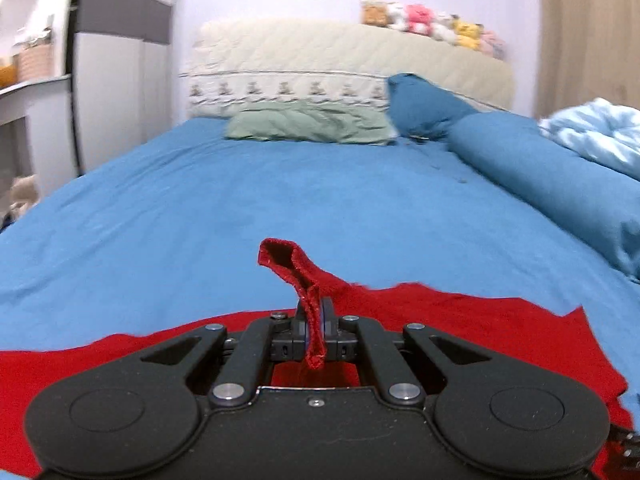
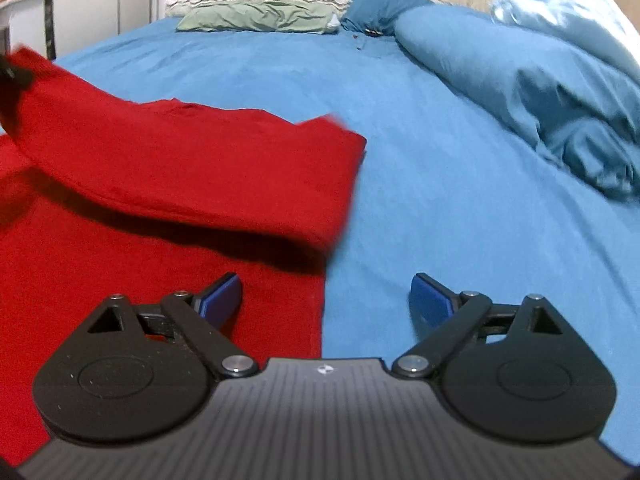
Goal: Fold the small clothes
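Duvet (image 2: 532, 80) bunched beside red garment (image 2: 160, 184), green pillow (image 2: 256, 16) beyond

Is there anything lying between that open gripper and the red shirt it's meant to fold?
Nothing visible. The open right gripper hovers right at the edge of the red shirt, with only the bare blue bedsheet around it. The left gripper already pinches a strip of the shirt.

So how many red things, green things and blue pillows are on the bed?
Red: 1, the red garment, pinched by the left hand-held gripper
Green: 1, the green pillow
Blue pillows: 2, the dark blue pillow and the long blue bolster
Total: 4
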{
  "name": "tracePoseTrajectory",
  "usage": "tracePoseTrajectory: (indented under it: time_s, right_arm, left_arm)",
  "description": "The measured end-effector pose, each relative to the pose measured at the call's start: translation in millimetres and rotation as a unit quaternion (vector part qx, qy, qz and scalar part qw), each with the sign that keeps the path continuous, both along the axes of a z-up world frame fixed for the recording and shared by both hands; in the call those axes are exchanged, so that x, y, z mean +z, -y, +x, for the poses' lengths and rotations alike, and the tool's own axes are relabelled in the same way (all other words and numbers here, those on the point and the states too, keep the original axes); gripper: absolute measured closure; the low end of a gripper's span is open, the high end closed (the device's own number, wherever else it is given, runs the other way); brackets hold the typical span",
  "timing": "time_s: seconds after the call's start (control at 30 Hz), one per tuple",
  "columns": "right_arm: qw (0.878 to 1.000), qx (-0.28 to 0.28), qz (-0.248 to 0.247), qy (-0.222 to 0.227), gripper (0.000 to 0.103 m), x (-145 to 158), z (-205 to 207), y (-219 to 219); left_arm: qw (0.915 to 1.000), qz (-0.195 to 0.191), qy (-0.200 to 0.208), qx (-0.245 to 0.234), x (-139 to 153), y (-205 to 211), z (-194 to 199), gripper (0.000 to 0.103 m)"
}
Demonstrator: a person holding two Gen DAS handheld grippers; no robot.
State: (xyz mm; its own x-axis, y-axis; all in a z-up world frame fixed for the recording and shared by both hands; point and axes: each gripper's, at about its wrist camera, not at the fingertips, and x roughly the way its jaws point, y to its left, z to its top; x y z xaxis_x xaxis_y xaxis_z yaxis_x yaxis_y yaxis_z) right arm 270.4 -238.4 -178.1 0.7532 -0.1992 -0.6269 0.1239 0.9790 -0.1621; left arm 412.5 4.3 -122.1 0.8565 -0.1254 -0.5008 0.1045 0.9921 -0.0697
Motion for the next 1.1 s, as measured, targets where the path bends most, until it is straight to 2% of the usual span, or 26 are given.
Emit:
tracePoseTrajectory:
  time_s: [0.17,0.3,0.4,0.47,0.57,0.67,0.7,0.77,0.8,0.83,0.93,1.03,1.1]
  right_arm:
    - [1.000,0.009,-0.025,-0.002,0.000,-4,23,-11]
    - [0.999,0.005,-0.047,-0.003,0.000,-4,43,-14]
    - [0.997,-0.041,-0.063,0.002,0.000,-1,46,-2]
    - [0.997,-0.065,-0.049,-0.002,0.000,1,40,13]
    - [0.998,-0.058,-0.020,-0.017,0.000,-6,30,29]
    - [0.999,-0.032,-0.038,-0.016,0.000,-6,27,29]
    - [0.999,-0.027,-0.040,-0.020,0.000,-4,27,30]
    - [0.999,-0.017,-0.034,-0.036,0.000,0,30,31]
    - [0.998,-0.011,-0.030,-0.045,0.000,2,31,32]
    - [0.998,0.001,-0.029,-0.054,0.000,5,31,32]
    - [0.996,0.047,-0.014,-0.071,0.000,20,28,25]
    - [0.994,0.091,0.053,-0.041,0.000,37,28,11]
    - [0.990,0.111,0.087,-0.028,0.000,39,39,-6]
  left_arm:
    - [0.9987,-0.019,-0.037,0.030,-22,-26,3,0.100]
    - [0.9985,-0.018,-0.041,0.032,-28,-25,3,0.100]
    - [0.9981,-0.025,-0.043,0.036,-26,-30,2,0.099]
    - [0.9977,-0.024,-0.051,0.037,-30,-36,0,0.099]
    - [0.9970,-0.014,-0.068,0.035,-44,-42,-6,0.099]
    - [0.9962,-0.007,-0.080,0.035,-53,-49,-15,0.097]
    - [0.9958,-0.002,-0.083,0.038,-55,-50,-17,0.088]
    - [0.9941,0.014,-0.095,0.051,-55,-53,-23,0.076]
    - [0.9935,0.020,-0.093,0.061,-53,-55,-30,0.062]
    - [0.9940,0.021,-0.082,0.069,-47,-58,-41,0.052]
    - [0.9966,0.031,-0.049,0.058,-30,-57,-65,0.046]
    - [0.9983,0.037,-0.043,0.010,-23,-42,-62,0.036]
    - [0.9981,0.030,-0.051,-0.015,-25,-30,-48,0.036]
